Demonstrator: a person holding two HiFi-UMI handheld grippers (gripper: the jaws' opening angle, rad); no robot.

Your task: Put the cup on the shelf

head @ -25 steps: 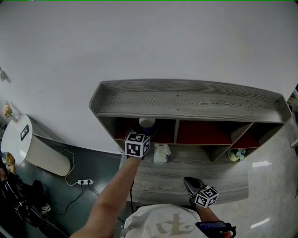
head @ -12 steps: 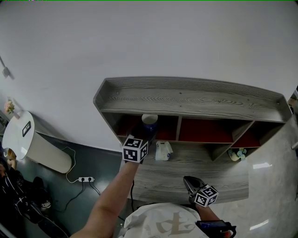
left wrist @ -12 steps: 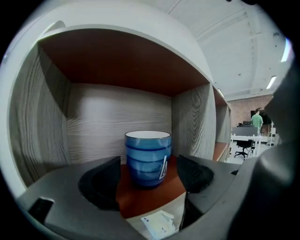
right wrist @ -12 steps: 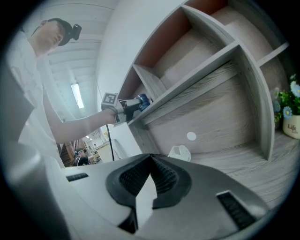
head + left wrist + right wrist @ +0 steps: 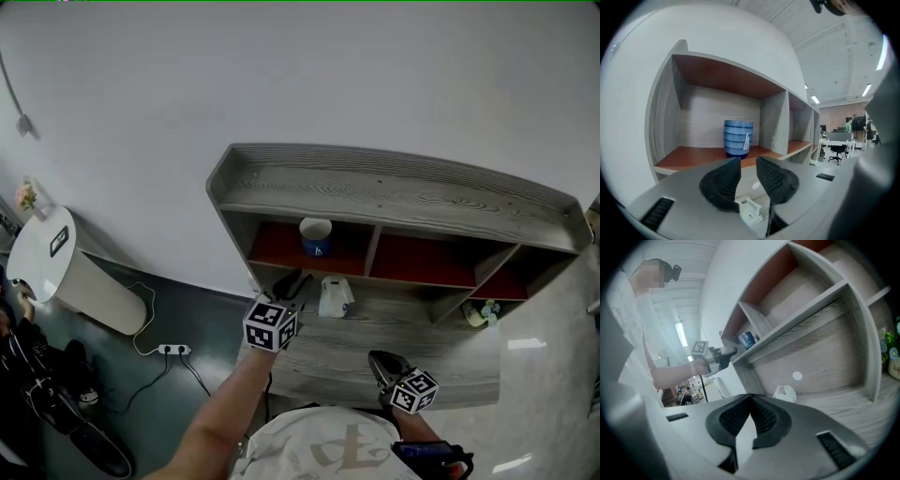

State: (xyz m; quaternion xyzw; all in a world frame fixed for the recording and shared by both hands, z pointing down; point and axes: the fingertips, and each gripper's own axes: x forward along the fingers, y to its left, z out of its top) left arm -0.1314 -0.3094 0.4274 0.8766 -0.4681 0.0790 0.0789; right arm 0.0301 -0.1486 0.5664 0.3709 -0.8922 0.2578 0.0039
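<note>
Now, cup [image 5: 316,236] stands upright in leftmost compartment of shelf [image 5: 394,192], clear of both grippers.

Risk: left hand-held gripper [image 5: 289,284] sits just below compartment front. Careless upward swing could clip shelf edge or nudge cup and topple it. Small white object [image 5: 334,297] on surface [image 5: 328,366] is just beside gripper, also open to knock.

Left jaws closing, gap narrow, nothing between. Left arm stretched forward, marker cube up.

Right hand-held gripper [image 5: 382,366] low near body, jaws together, empty.

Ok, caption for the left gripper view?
Blue striped cup stands in the grey wooden shelf, left compartment; empty left gripper, jaws closing.
</note>
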